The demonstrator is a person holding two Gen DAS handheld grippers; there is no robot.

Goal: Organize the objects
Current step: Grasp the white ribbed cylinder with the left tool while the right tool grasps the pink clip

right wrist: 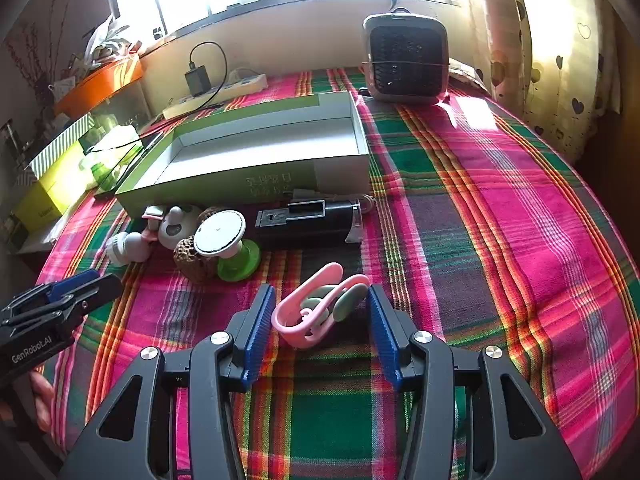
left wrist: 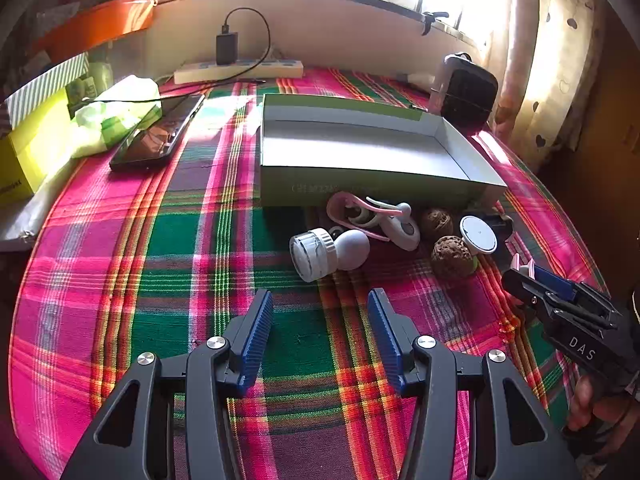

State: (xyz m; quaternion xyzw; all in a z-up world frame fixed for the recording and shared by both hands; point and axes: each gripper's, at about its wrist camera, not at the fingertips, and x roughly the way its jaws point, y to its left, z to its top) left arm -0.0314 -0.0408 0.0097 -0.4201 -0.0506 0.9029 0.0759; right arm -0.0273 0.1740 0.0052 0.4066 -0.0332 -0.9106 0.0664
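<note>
Objects for sorting lie in a loose cluster on the plaid cloth (left wrist: 160, 280), just in front of the open green box (left wrist: 360, 148), whose grey inside holds nothing visible.

The left gripper (left wrist: 320, 300) has its jaws spread wide with only cloth between them. Just ahead of its blue pads (left wrist: 256, 336), slightly left of centre, lies a white knob with a clear ribbed cap (left wrist: 324, 252). Ahead and to the right of the jaws sit a pink and white clip-like gadget (left wrist: 380, 220), two brown walnuts (left wrist: 452, 258) and a white round disc on a stand (left wrist: 478, 234), close together. Far ahead to the left a dark phone (left wrist: 160, 136) rests beside a crumpled green bag (left wrist: 116, 116).

The right gripper (right wrist: 322, 296) also has its jaws spread, and a pink clip with grey-green pads (right wrist: 316, 308) lies on the cloth between them; whether the right pad touches it I cannot tell, and it is not pinched. Ahead to the left stand the disc's green base (right wrist: 240, 264) and one walnut; straight ahead lies a black cylindrical device (right wrist: 308, 220) against the box's front wall. Far ahead to the right stands a small grey fan (right wrist: 404, 60).
</note>
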